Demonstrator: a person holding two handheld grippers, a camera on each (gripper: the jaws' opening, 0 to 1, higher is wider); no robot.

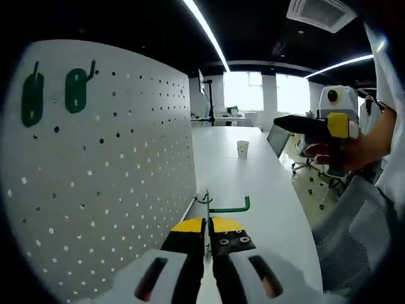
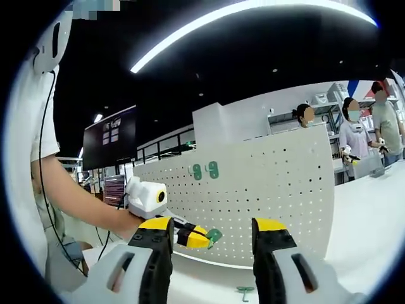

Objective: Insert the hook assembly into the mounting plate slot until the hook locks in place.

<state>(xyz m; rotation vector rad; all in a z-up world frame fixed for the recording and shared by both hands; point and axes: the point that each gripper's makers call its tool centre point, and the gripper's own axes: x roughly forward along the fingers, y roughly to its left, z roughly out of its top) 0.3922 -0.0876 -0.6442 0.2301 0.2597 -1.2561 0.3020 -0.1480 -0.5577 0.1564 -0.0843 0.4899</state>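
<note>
Left gripper view: your left hand-held gripper (image 1: 207, 237) is clenched on a green hook (image 1: 223, 206) just beside the pegboard (image 1: 107, 177), not yet inserted. Your right hand-held gripper (image 2: 212, 244) is released, empty. Two hooks (image 1: 54, 94) already hang on the pegboard.

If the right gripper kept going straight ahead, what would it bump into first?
Probably the white pegboard. The right gripper points at its face with open jaws and nothing between them. The left gripper sits just left of that line; depth is unclear.
</note>
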